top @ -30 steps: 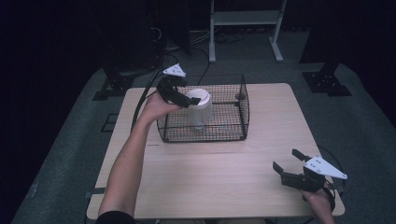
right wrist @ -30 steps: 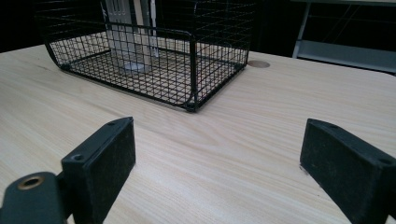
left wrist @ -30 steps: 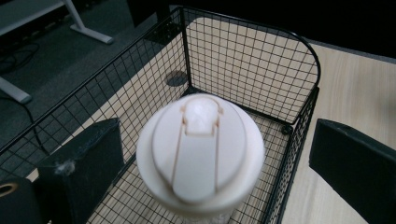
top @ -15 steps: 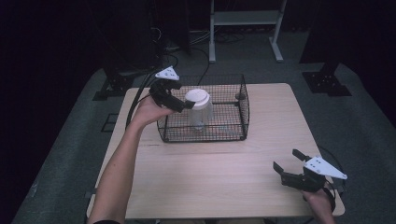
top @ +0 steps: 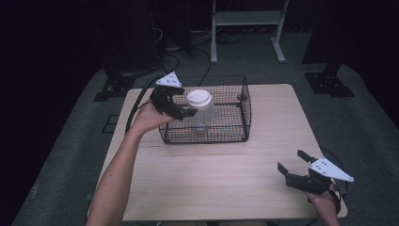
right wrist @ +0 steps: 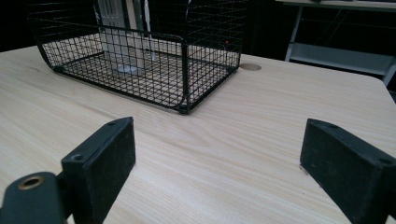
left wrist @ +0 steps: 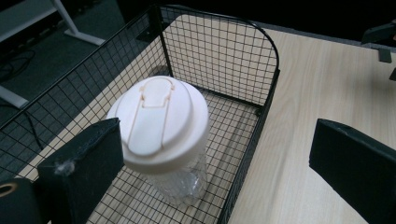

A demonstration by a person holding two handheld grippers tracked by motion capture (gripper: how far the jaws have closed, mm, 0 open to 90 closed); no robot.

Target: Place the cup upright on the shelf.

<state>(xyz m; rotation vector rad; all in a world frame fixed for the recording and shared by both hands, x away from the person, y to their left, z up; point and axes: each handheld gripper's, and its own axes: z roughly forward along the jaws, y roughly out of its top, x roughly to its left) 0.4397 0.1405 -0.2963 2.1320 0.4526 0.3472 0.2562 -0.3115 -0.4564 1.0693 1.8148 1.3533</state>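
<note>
A clear plastic cup with a white lid (top: pixel 199 100) stands upright inside a black wire basket (top: pixel 244 101) at the middle back of the table. My left gripper (top: pixel 184 101) hovers at the basket's left end, just left of the cup, open and holding nothing. In the left gripper view the lid (left wrist: pixel 159 123) lies just past one jaw, and the left gripper (left wrist: pixel 215 154) straddles the basket's wall (left wrist: pixel 268 93). Open and empty, my right gripper (top: pixel 292 161) rests low over the table's near right corner. In its own view the right gripper (right wrist: pixel 219 154) faces the basket (right wrist: pixel 184 60).
The wooden table (top: pixel 221 169) has bare room between the basket and the right gripper. A small round hole (right wrist: pixel 251 66) sits in the tabletop behind the basket. A white metal stand (top: pixel 244 19) is on the floor beyond the table.
My left gripper has drawn a little to the left, away from the cup, with its jaws still wide. The cup, the basket and the right gripper have stayed in place.
</note>
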